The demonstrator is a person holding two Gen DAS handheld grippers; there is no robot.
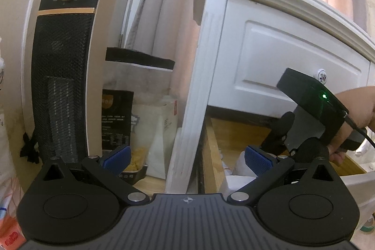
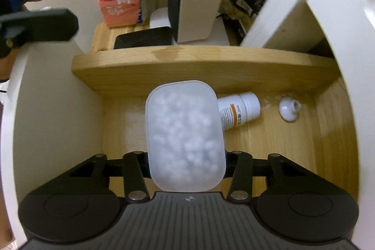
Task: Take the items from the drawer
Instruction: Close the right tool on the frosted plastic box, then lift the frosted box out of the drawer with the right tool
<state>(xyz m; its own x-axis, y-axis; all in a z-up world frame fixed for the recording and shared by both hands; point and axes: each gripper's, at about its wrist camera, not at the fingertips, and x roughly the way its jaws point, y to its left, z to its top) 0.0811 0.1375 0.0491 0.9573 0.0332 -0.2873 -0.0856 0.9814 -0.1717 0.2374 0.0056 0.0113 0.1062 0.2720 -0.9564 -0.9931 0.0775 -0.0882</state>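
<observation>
The wooden drawer (image 2: 201,67) of a white cabinet is pulled open. My right gripper (image 2: 186,165) is shut on a frosted plastic box (image 2: 185,135) of white balls, held over the drawer. A white pill bottle (image 2: 241,110) lies on its side on the drawer floor behind the box, with a small white cap-like piece (image 2: 289,109) to its right. My left gripper (image 1: 187,157) is open and empty, in front of the cabinet's left post beside the open drawer (image 1: 211,151). The right gripper's body (image 1: 309,114) shows reaching into the drawer in the left wrist view.
A tall heater (image 1: 63,67) stands left of the cabinet (image 1: 293,50). Bags and packets (image 1: 150,128) sit on the floor between them. The upper drawer's knob (image 1: 321,75) is just above the right gripper. An orange packet (image 2: 119,4) and a black pad (image 2: 144,38) lie beyond the drawer.
</observation>
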